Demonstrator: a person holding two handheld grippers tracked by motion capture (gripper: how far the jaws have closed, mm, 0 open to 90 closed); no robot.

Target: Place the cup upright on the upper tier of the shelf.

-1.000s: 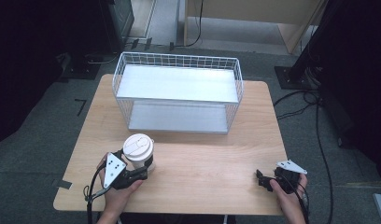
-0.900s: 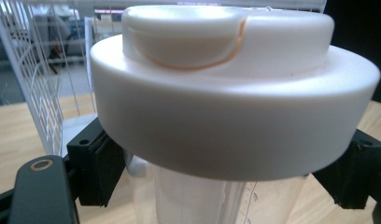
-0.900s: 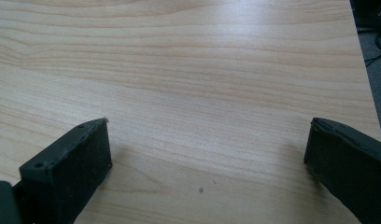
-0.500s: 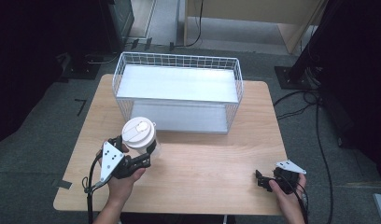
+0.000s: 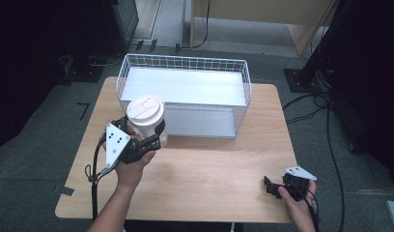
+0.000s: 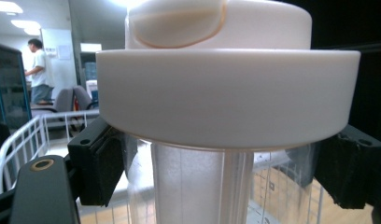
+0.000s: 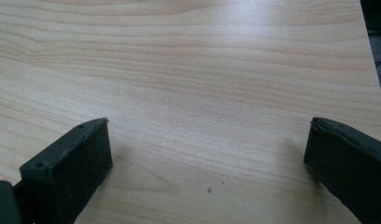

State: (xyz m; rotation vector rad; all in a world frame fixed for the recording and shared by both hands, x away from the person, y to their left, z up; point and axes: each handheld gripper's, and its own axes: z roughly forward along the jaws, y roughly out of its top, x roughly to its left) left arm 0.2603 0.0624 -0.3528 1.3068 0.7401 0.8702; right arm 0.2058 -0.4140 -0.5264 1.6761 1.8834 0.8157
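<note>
Above the table's (image 5: 214,164) left half, just before the wire basket (image 5: 183,92): one clear plastic cup (image 5: 147,123), upright, capped with a wide white lid bearing a raised oval tab. Ribbed, see-through wall below the lid. Clamped under the lid's rim by the left gripper (image 5: 154,137), one black pad on each side (image 6: 97,163). Lifted off the wood. At the near right corner: right gripper (image 5: 270,186), jaws spread wide apart over bare wood, nothing between. One cup, one basket, two grippers.
</note>
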